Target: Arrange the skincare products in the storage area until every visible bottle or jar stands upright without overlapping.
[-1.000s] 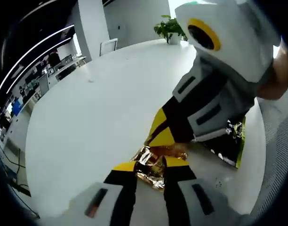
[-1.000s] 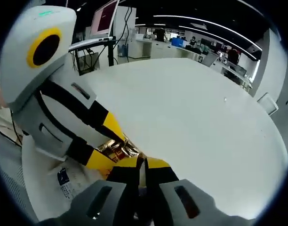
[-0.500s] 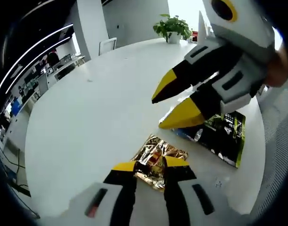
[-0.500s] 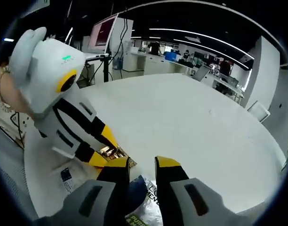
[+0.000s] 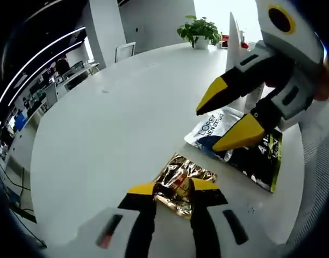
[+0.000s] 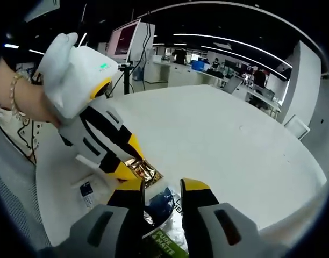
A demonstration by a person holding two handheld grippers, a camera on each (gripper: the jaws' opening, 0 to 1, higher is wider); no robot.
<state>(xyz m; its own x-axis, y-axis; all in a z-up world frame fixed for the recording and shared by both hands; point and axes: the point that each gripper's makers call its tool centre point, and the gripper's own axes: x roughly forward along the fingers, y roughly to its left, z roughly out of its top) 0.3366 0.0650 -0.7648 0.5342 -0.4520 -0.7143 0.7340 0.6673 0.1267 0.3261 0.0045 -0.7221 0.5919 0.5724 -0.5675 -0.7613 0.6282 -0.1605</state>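
A crinkled gold foil sachet [image 5: 181, 180] lies flat on the white round table [image 5: 111, 129]. My left gripper [image 5: 173, 188] stands open, its yellow tips on either side of the sachet's near edge. In the right gripper view the left gripper [image 6: 128, 158] comes in from the left, over the gold sachet [image 6: 145, 172]. My right gripper [image 5: 224, 118] hovers open above a dark sachet with silver, blue and green print [image 5: 245, 153]. Seen from the right gripper [image 6: 163, 188], that sachet [image 6: 162, 201] lies under its spread jaws.
A white sachet with a small label [image 6: 89, 191] lies near the table edge. A tall white pointed object [image 5: 233, 37] and a potted plant [image 5: 198, 31] stand at the far side. A person's hand with a bracelet [image 6: 14, 97] holds the left gripper. Office desks and a monitor [image 6: 124, 37] lie beyond.
My right gripper was shut by the gold sachet; it has opened, drawn back and risen over the dark sachet. The left gripper has stayed at the gold sachet.
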